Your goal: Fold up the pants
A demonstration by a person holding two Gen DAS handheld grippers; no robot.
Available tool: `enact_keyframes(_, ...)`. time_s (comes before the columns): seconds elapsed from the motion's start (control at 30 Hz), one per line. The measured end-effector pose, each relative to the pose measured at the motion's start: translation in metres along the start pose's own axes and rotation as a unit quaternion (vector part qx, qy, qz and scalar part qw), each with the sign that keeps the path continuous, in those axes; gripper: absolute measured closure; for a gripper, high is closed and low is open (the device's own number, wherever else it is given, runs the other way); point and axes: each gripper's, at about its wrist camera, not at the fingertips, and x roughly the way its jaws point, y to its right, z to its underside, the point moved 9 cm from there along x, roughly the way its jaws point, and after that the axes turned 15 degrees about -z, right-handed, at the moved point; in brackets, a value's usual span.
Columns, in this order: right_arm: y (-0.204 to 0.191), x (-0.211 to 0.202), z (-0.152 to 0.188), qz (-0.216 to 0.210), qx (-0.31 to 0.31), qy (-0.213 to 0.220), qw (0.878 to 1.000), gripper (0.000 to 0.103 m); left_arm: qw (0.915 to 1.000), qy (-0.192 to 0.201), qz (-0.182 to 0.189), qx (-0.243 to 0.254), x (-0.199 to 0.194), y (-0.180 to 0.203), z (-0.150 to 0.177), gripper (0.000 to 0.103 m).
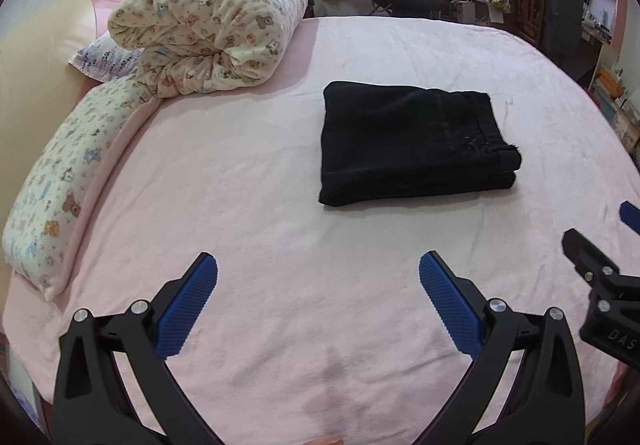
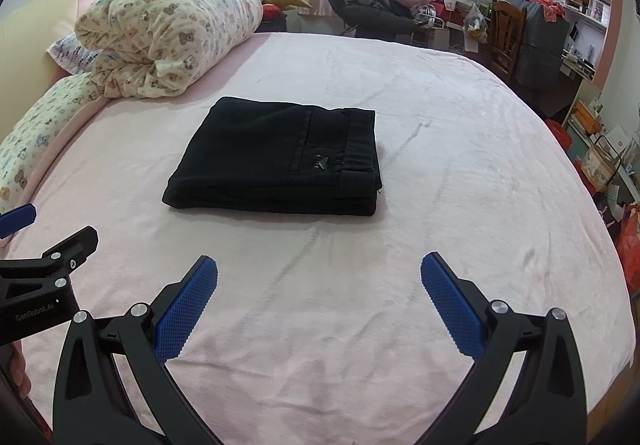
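The pants [image 2: 276, 157] lie folded mid-bed [image 2: 460, 245], edges squared, bare pink blanket all round; left gripper [image 1: 318, 281] and right gripper [image 2: 319, 281] hover nearside, fingers wide, empty.

The left gripper [image 1: 318, 281] and right gripper [image 2: 319, 281] hover side by side, fingers spread wide, holding nothing.

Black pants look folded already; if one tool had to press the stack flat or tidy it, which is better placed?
Probably the right tool: the black pants lie nearly straight ahead of its open jaws. From the left tool, also open, the pants sit off to its right on the pink bedspread.
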Motion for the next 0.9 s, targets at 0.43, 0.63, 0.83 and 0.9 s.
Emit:
enact_keyframes(0.43, -0.0028, 0.0018, 0.0004, -0.006, -0.007, -0.003, 1.000, 0.001, 0.9997, 0.006, -0.011, 0.020, 0.0003, 0.0035, -0.0003, 0.002)
enact_keyframes(0.63, -0.0044, 0.0024, 0.0012, -0.007, -0.006, -0.004, 1.000, 0.001, 0.9997, 0.008, -0.011, 0.021, 0.0003, 0.0036, -0.0004, 0.002)
enact_keyframes(0.83, -0.0052, 0.0047, 0.0014, -0.012, -0.010, -0.006, 1.000, 0.001, 0.9997, 0.006, -0.012, 0.021, 0.0000, 0.0042, 0.0007, 0.002)
enact_keyframes(0.9, -0.0055, 0.0053, 0.0011, -0.012, -0.013, -0.007, 1.000, 0.001, 0.9997, 0.006, -0.014, 0.022, 0.0001, 0.0041, 0.0009, 0.002)
